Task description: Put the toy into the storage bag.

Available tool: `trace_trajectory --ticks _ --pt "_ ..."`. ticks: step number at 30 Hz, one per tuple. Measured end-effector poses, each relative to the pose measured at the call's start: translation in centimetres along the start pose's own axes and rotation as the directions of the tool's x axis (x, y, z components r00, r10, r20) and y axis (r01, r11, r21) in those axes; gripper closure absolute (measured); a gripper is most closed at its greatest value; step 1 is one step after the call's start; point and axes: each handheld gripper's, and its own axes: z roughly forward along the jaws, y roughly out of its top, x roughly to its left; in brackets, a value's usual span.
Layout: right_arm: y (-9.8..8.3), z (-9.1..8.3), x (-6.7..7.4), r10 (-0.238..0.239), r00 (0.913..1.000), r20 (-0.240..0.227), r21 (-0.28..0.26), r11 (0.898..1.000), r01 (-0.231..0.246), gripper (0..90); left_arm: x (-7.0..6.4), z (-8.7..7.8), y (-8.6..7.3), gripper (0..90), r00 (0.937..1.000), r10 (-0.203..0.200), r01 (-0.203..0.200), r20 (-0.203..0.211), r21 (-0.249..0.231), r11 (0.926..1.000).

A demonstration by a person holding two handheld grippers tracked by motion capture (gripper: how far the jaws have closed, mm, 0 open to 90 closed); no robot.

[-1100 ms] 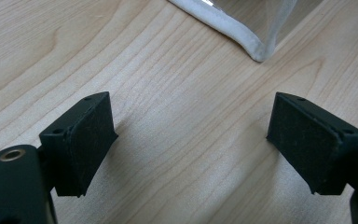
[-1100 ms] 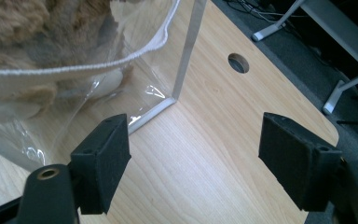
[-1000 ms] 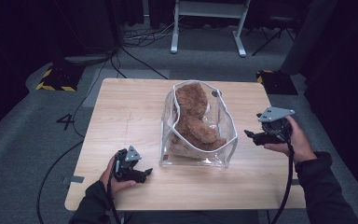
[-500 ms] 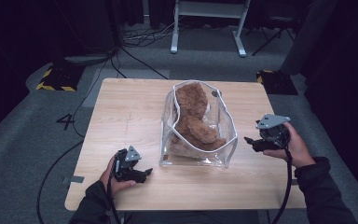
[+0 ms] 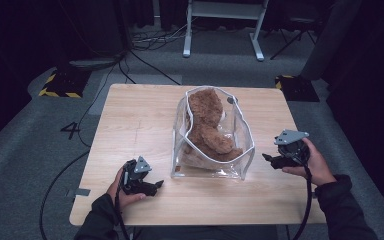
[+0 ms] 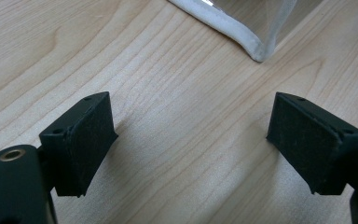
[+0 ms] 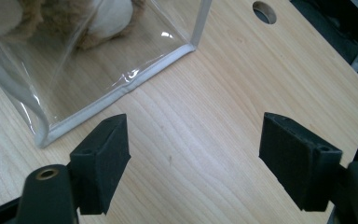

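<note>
The wooden bench (image 5: pixel 140 125) carries a clear bag (image 5: pixel 212 167) at its middle, a brown plush bear (image 5: pixel 206 127) inside. Either side, the left tool (image 5: pixel 152 186) and right tool (image 5: pixel 270 159) sit spread, pinching nothing. A one-sided pinch on that slack plastic could tip it and spill the bear.

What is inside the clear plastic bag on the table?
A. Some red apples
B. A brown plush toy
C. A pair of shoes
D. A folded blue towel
B. In the high view the clear plastic bag stands on the wooden table with a brown plush toy filling it; brown and white fur shows through its wall in the right gripper view.
</note>
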Motion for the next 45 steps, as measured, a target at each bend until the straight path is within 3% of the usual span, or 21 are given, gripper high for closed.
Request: trace_trajectory --ticks 20,45 --pt "-3.4 2.1 0.9 0.04 0.9989 -0.023 0.046 0.998 -0.039 23.3 0.0 0.0 0.0 14.7 1.0 0.0 0.0 0.0 0.0 1.0" --pt "-8.4 2.4 1.6 0.101 0.9938 -0.048 0.008 0.995 -0.1 23.1 0.0 0.0 0.0 14.7 1.0 0.0 0.0 -0.001 0.0 1.0"
